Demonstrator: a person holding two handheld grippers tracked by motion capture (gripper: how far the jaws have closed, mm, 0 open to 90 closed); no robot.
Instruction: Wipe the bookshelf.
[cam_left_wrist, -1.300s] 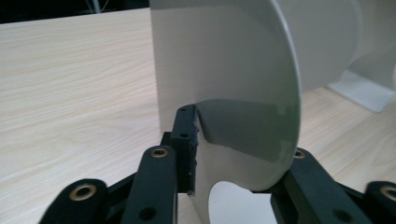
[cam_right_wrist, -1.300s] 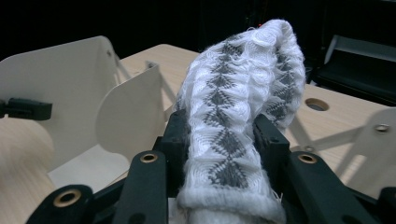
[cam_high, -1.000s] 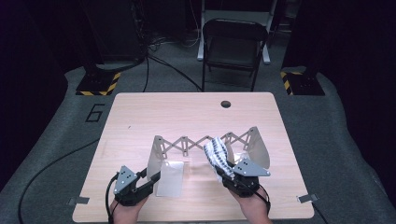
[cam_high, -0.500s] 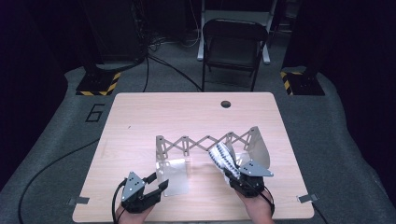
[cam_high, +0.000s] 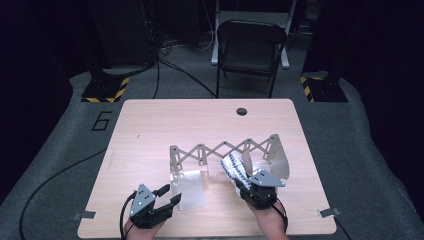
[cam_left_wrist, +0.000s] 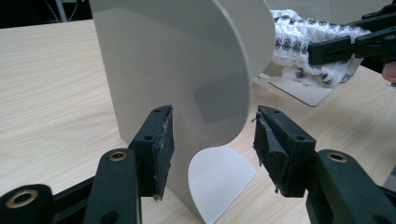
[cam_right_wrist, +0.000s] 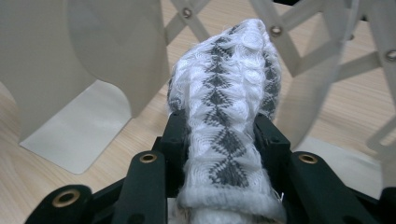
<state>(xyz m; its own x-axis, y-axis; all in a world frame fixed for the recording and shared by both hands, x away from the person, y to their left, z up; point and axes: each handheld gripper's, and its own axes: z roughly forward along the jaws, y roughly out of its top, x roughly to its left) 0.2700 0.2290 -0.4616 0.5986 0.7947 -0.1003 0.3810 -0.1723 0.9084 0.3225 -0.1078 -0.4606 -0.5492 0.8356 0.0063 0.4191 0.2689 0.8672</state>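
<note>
An extending metal rack stands on the wooden table (cam_high: 150, 130): a scissor lattice (cam_high: 220, 149) joins a left end plate (cam_high: 189, 187) to a right end plate (cam_high: 278, 159). My left gripper (cam_high: 169, 195) is open. Its jaws have just been opening, and the left end plate (cam_left_wrist: 187, 70) stands between them with a gap at the right pad. My right gripper (cam_high: 242, 179) is shut on a rolled white cloth with a grey diamond pattern (cam_high: 233, 165), held between the two end plates. In the right gripper view the cloth (cam_right_wrist: 229, 93) sticks out past my right gripper (cam_right_wrist: 222, 133) toward the lattice (cam_right_wrist: 289, 42).
A round cable hole (cam_high: 242, 111) sits near the table's far edge. Beyond the table stands a black folding chair (cam_high: 250, 47). Yellow-and-black striped stand bases (cam_high: 105, 92) rest on the grey floor, and a cable (cam_high: 55, 175) runs at the left.
My left gripper's jaws have widened around the left end plate, and the gripper has drawn back slightly toward the near edge. The right gripper and its cloth have stayed put.
</note>
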